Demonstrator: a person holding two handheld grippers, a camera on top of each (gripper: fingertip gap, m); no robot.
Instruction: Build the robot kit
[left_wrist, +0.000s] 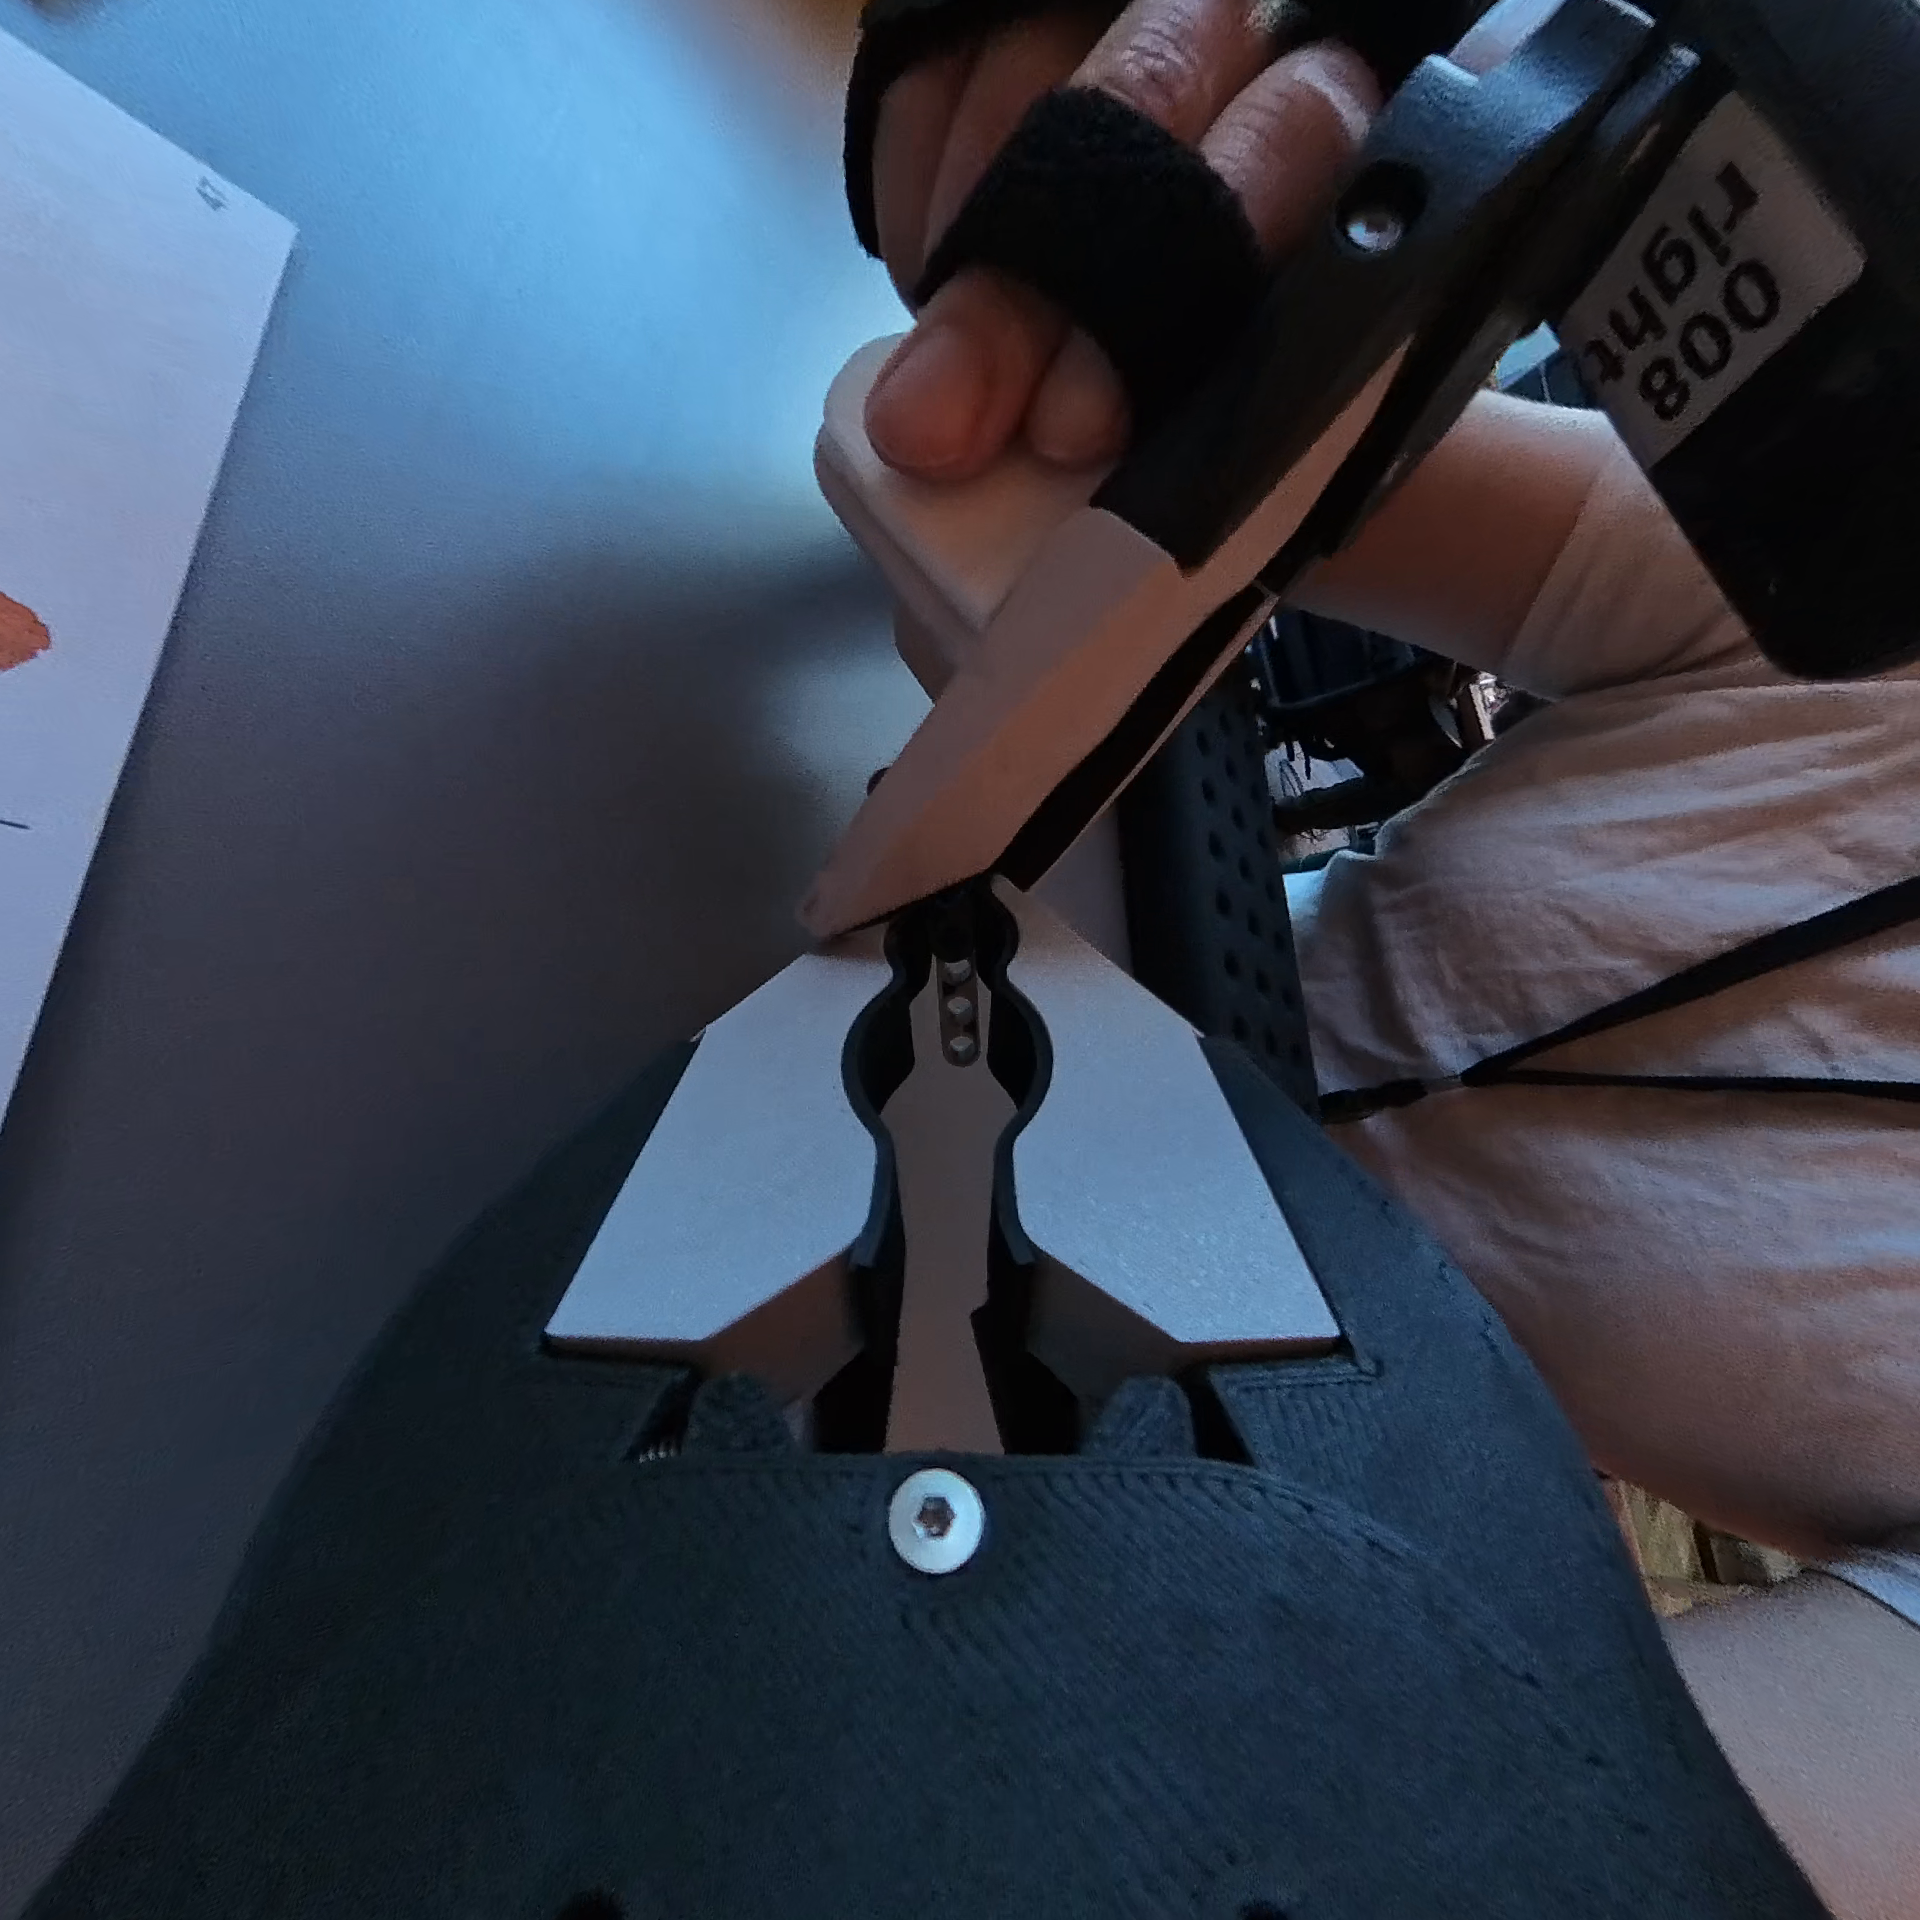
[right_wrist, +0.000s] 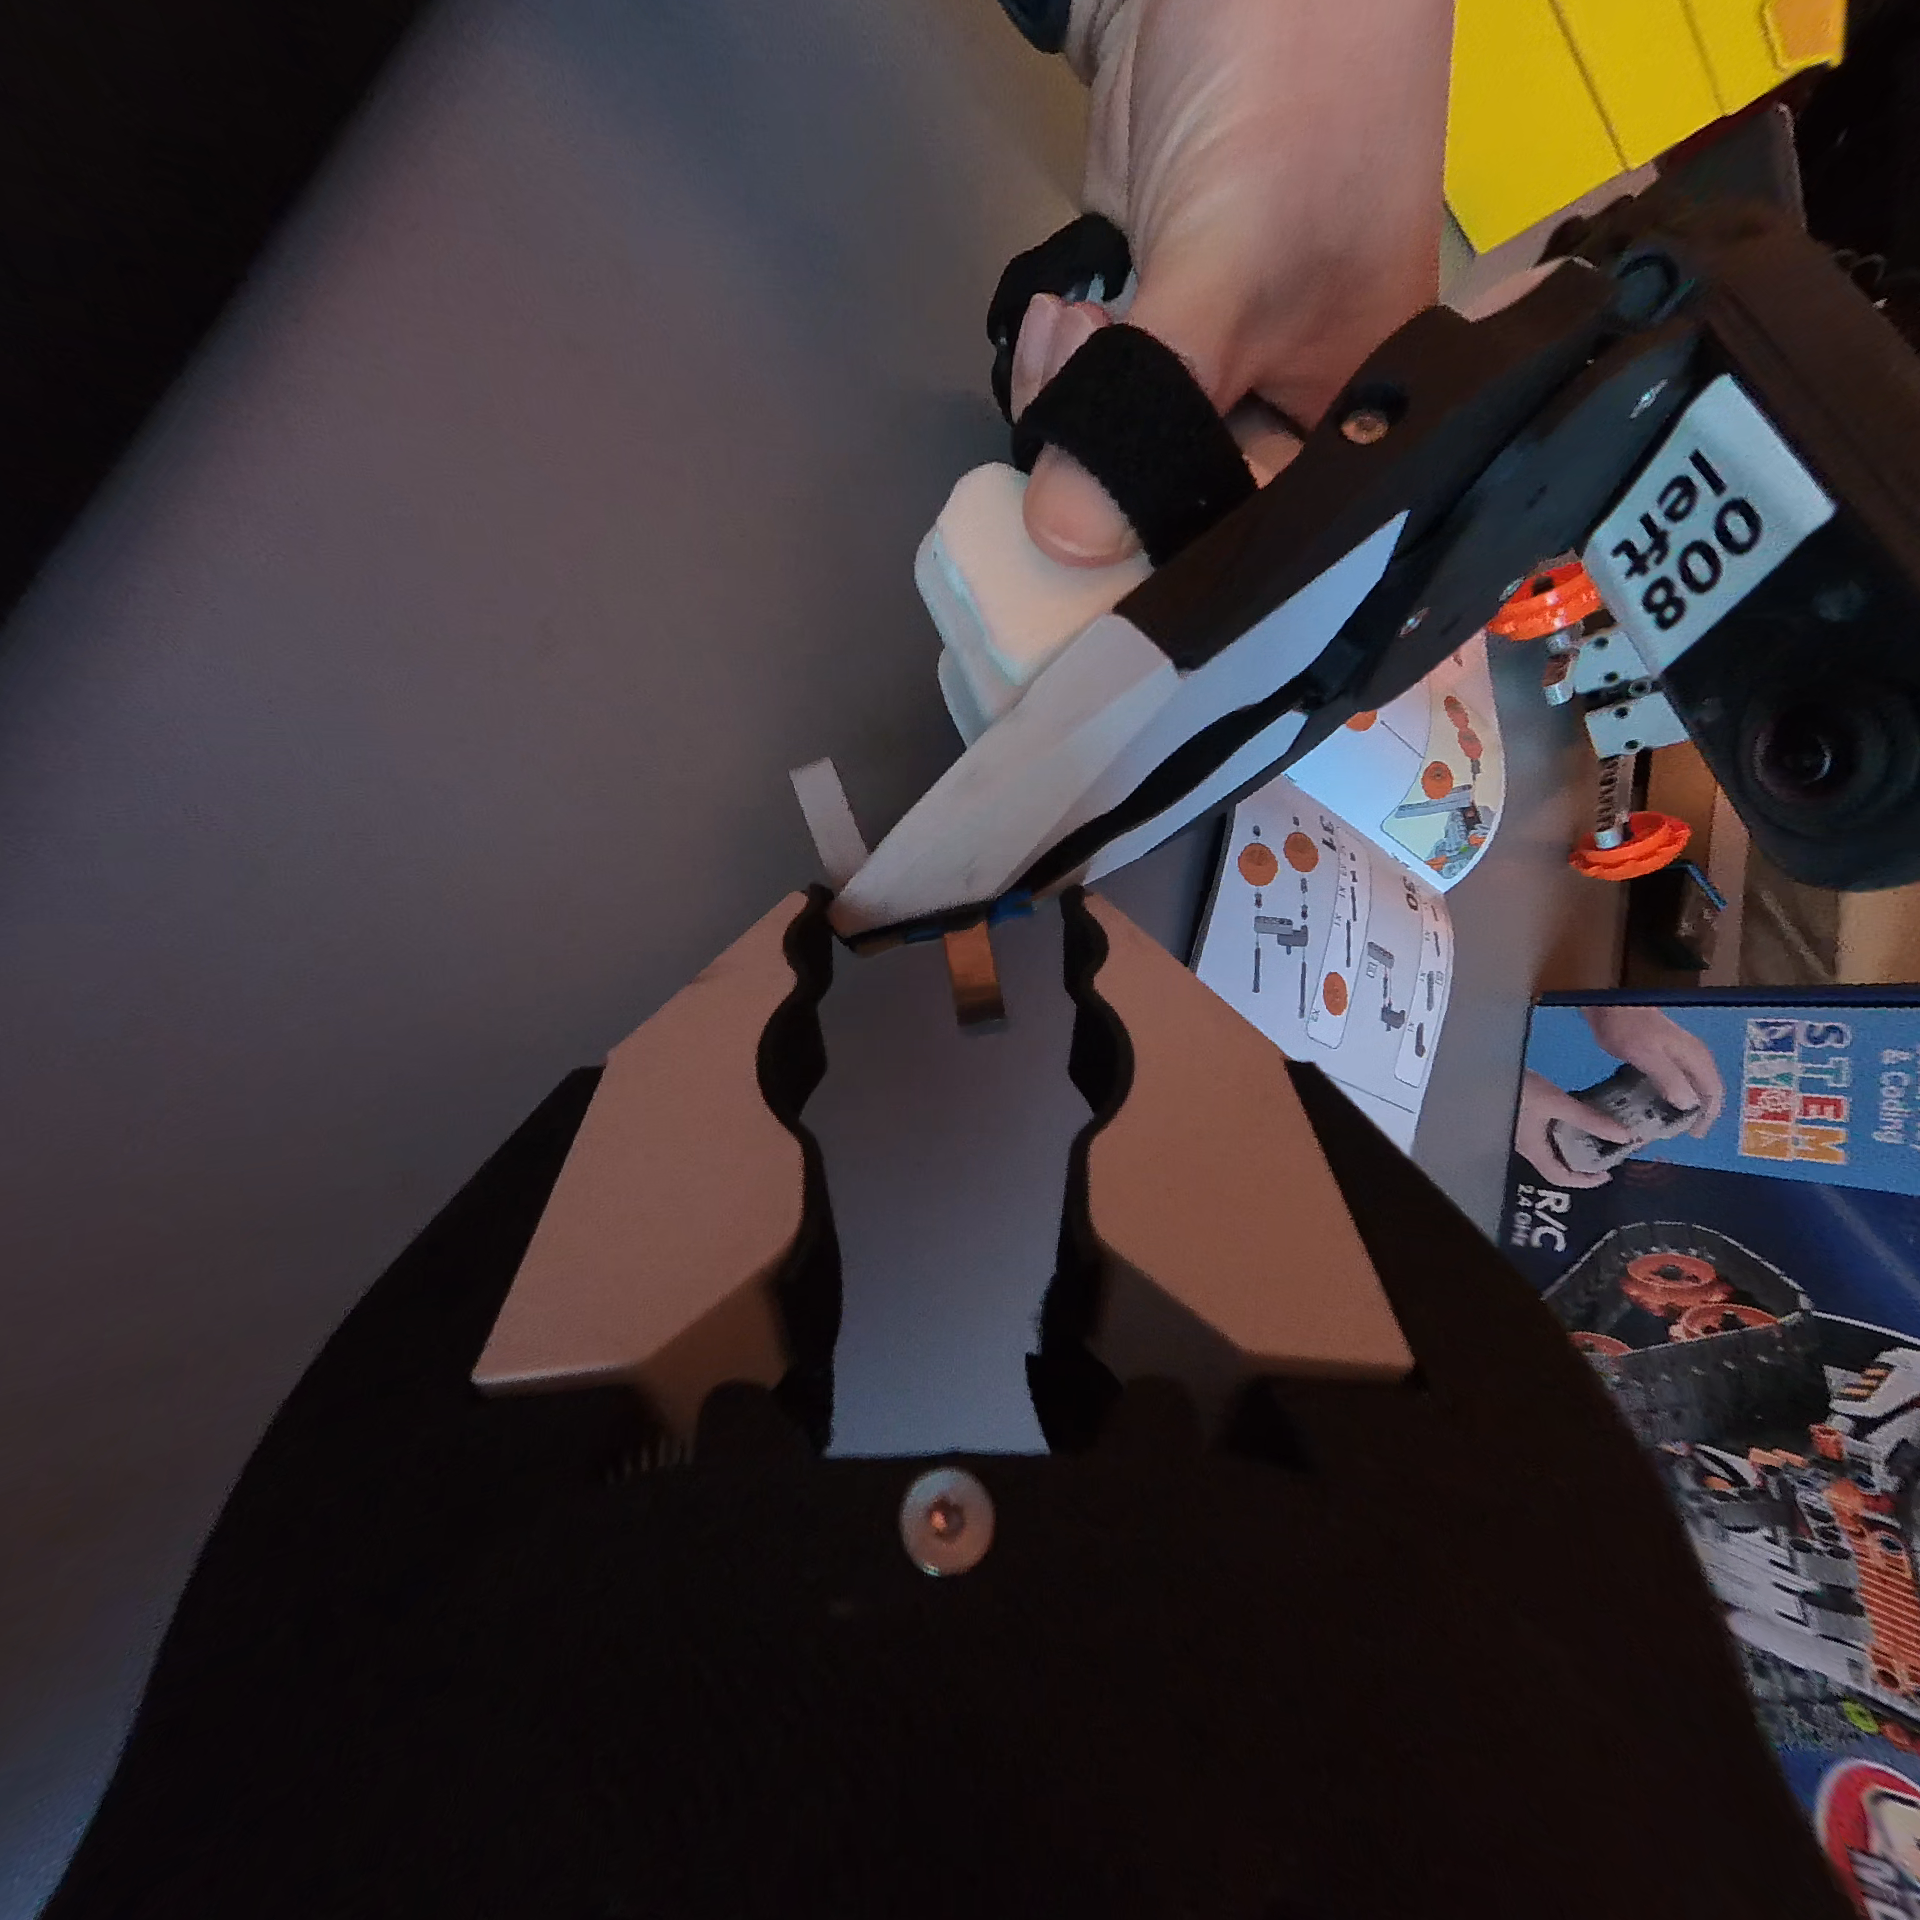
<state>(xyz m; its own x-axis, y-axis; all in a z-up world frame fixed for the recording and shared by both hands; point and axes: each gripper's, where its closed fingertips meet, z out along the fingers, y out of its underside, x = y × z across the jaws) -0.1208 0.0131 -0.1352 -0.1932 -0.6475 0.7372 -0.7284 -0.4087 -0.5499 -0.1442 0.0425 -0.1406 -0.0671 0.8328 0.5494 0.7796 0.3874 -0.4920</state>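
The left gripper (left_wrist: 951, 961) has its jaws nearly closed on a small grey beam with holes (left_wrist: 958, 1013) above the grey tabletop (left_wrist: 468, 727); the right gripper (right_wrist: 945, 925) meets it, jaws apart and empty, just beside a small orange piece (right_wrist: 977, 982); an instruction booklet (right_wrist: 1340, 966) and blue box (right_wrist: 1714, 1247) lie right.

Grey table (right_wrist: 520, 727); blue box (right_wrist: 1714, 1299); orange wheels (right_wrist: 1626, 844); white booklet (right_wrist: 1340, 966); black finger strap (right_wrist: 1132, 436).

One small grey beam (left_wrist: 958, 1006) with three visible holes sits between the left gripper's fingers (left_wrist: 790, 1122). Right of the right gripper's fingers (right_wrist: 1195, 1143) lie one open instruction booklet (right_wrist: 1340, 977), one blue kit box (right_wrist: 1725, 1299) and two orange wheels (right_wrist: 1545, 601) on a partly built model, all on one grey worktop (right_wrist: 468, 727).
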